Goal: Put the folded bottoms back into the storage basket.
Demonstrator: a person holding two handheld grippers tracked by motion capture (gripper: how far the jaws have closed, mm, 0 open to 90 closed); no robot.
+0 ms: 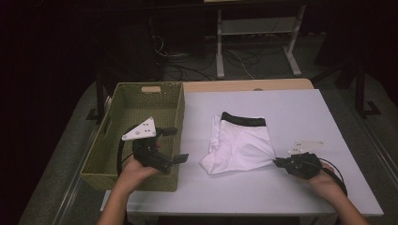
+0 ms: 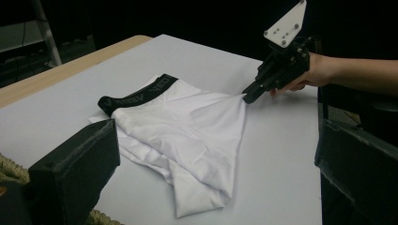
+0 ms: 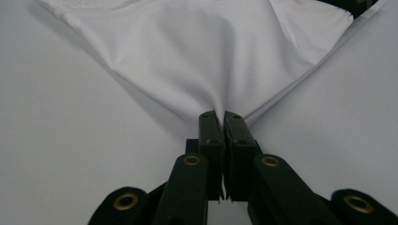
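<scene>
Jaws of my right gripper (image 1: 277, 162) are pinching the near-right corner of the white shorts (image 1: 244, 140) mid-table, tensioning cloth for dragging; my left gripper (image 1: 176, 145) is waiting open over the basket (image 1: 136, 91) at left, likely the destination.

Pale grey tabletop (image 1: 281, 187) carries white folded underwear with black waistband (image 1: 241, 143) centrally; olive woven basket (image 1: 141, 101) apparently overhangs its left edge.
</scene>
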